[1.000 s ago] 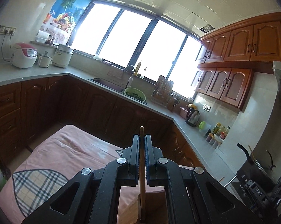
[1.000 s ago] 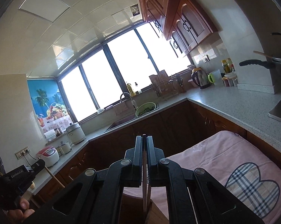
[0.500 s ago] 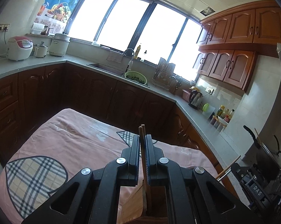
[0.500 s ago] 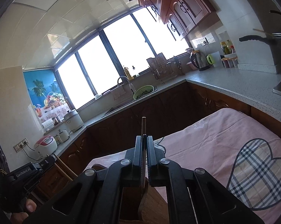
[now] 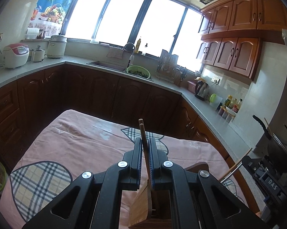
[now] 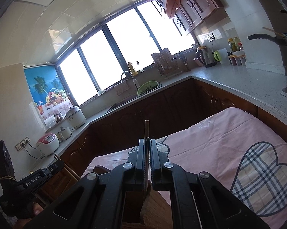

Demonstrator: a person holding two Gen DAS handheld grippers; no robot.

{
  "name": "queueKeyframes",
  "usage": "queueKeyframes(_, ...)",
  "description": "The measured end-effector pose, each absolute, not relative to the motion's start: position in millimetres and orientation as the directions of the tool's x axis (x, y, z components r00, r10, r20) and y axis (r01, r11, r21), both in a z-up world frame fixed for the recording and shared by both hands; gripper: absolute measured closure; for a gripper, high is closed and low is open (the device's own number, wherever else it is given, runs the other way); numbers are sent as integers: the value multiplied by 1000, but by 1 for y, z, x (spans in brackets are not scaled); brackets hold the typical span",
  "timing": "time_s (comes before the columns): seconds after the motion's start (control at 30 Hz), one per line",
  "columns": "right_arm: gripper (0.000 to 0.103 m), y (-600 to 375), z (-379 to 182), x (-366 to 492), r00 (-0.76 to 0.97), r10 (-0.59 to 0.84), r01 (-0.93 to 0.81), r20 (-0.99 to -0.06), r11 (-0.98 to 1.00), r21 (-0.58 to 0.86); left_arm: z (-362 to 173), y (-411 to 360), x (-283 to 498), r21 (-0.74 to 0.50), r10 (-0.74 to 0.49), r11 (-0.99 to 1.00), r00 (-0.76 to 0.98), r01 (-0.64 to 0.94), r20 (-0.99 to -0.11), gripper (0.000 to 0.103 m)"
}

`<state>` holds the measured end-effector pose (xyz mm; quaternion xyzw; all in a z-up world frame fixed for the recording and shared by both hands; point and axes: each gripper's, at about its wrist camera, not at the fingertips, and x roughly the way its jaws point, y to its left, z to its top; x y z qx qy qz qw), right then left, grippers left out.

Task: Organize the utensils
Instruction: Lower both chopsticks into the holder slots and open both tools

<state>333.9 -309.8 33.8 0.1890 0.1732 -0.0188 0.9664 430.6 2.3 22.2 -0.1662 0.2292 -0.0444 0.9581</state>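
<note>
While each tool (image 5: 145, 141) (image 6: 147, 143) pinches chopsticks (image 5: 143, 139) (image 6: 146, 131), their lower ends vanish behind the jaws.

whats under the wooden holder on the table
The wooden holder stands on a pink cloth with plaid hearts. Whatever table lies beneath is fully covered. The holder's base is hidden by the left gripper.
</note>
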Motion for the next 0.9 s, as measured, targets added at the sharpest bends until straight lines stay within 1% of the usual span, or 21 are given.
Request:
queueKeyframes(0.03, 98, -310, 34, 334, 938, 30, 101, -345, 928, 357, 23, 4, 431, -349, -170, 937, 889, 11, -426, 98)
queueKeyframes(0.07, 94, -309, 34, 335, 937, 31, 101, -348, 929, 357, 24, 6, 431, -357, -176, 934, 886, 13, -428, 98)
queueKeyframes(0.13, 94, -309, 35, 334, 935, 33, 103, -352, 927, 360, 25, 8, 431, -360, -178, 933, 884, 12, -431, 97)
queueKeyframes(0.17, 93, -309, 36, 334, 935, 32, 104, -353, 926, 362, 26, 9, 430, -360, -176, 933, 884, 10, -432, 94)
queueKeyframes(0.2, 92, -310, 36, 333, 935, 30, 108, -354, 925, 363, 25, 10, 429, -360, -177, 933, 884, 11, -432, 86)
queueKeyframes(0.23, 90, -310, 37, 332, 935, 26, 112, -355, 925, 364, 27, 11, 427, -362, -177, 932, 886, 11, -429, 82)
queueKeyframes(0.27, 83, -311, 37, 331, 935, 23, 116, -353, 923, 368, 29, 12, 425, -363, -172, 932, 888, 7, -426, 72)
queueKeyframes(0.3, 76, -312, 38, 329, 937, 24, 116, -348, 920, 376, 29, 13, 422, -365, -171, 931, 891, 6, -421, 66)
queueKeyframes(0.33, 62, -313, 39, 326, 940, 24, 115, -341, 916, 383, 31, 14, 420, -364, -169, 931, 895, 7, -414, 65)
queueKeyframes(0.37, 56, -314, 41, 323, 943, 22, 116, -333, 914, 389, 31, 14, 417, -358, -164, 934, 895, 5, -414, 63)
queueKeyframes(0.4, 53, -316, 42, 320, 944, 20, 118, -330, 912, 393, 31, 15, 415, -358, -166, 934, 895, 7, -415, 58)
queueKeyframes(0.43, 46, -317, 44, 318, 944, 22, 118, -328, 909, 399, 32, 17, 412, -362, -168, 932, 894, 7, -415, 54)
queueKeyframes(0.47, 36, -318, 46, 315, 946, 28, 112, -323, 906, 408, 33, 19, 408, -363, -166, 932, 895, 5, -414, 47)
queueKeyframes(0.5, 31, -319, 47, 312, 948, 31, 108, -317, 904, 413, 32, 19, 404, -359, -159, 933, 896, -1, -414, 39)
queueKeyframes(0.53, 24, -320, 49, 308, 950, 34, 104, -310, 903, 416, 32, 21, 400, -357, -154, 934, 898, -4, -413, 37)
queueKeyframes(0.57, 20, -320, 51, 305, 953, 36, 98, -302, 904, 417, 32, 23, 395, -357, -154, 934, 899, -4, -411, 34)
queueKeyframes(0.63, 19, -319, 55, 297, 955, 40, 88, -293, 906, 414, 32, 25, 388, -356, -152, 935, 896, -8, -418, 28)
queueKeyframes(0.67, 16, -318, 56, 293, 956, 45, 84, -291, 907, 413, 31, 26, 383, -356, -151, 934, 894, -10, -422, 25)
queueKeyframes(0.73, 10, -317, 59, 286, 956, 56, 71, -288, 907, 414, 32, 28, 374, -363, -162, 932, 890, -4, -426, 23)
queueKeyframes(0.87, 6, -312, 64, 269, 955, 74, 50, -286, 914, 403, 36, 33, 358, -358, -169, 934, 880, -2, -444, 17)
queueKeyframes(0.9, 5, -311, 64, 265, 954, 77, 47, -290, 917, 397, 39, 33, 354, -354, -168, 935, 879, -2, -447, 17)
